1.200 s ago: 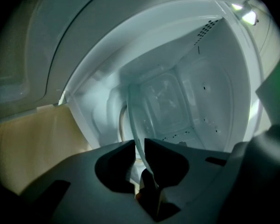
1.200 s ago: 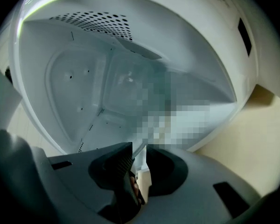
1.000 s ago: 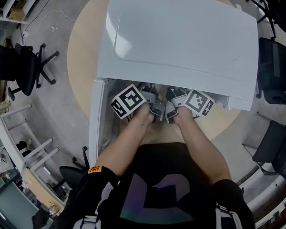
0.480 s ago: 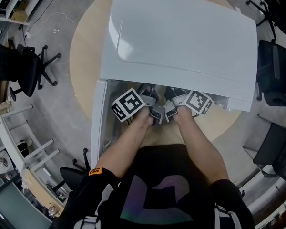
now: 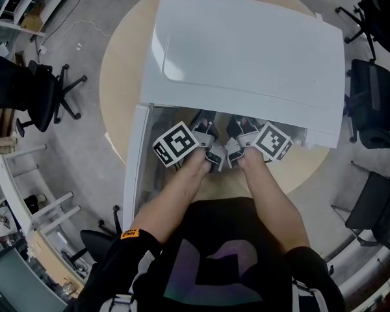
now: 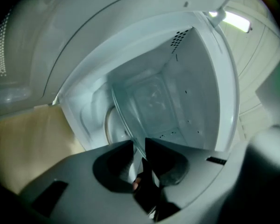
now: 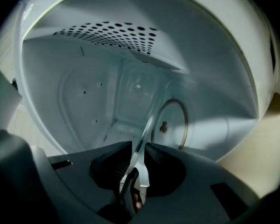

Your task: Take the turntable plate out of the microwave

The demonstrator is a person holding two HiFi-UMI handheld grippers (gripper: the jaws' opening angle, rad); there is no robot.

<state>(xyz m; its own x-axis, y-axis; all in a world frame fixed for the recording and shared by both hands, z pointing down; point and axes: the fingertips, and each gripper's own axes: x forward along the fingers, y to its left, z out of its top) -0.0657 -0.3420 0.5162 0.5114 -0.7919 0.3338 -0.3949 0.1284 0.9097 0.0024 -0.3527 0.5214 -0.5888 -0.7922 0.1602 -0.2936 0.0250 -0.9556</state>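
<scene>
Head view: the microwave (image 5: pixel 247 57) roof hides its inside and both gripper tips. The left hand-held gripper (image 6: pixel 138 146), jaws just eased wider, seemingly pinches the glass plate (image 6: pixel 126 120) by its rim. The right hand-held gripper (image 7: pixel 137 148) clamps the opposite rim, with the plate inside the cavity. Round wooden worktop (image 5: pixel 120 77), grey floor (image 5: pixel 71 148), office chairs (image 5: pixel 36 96) around.
</scene>
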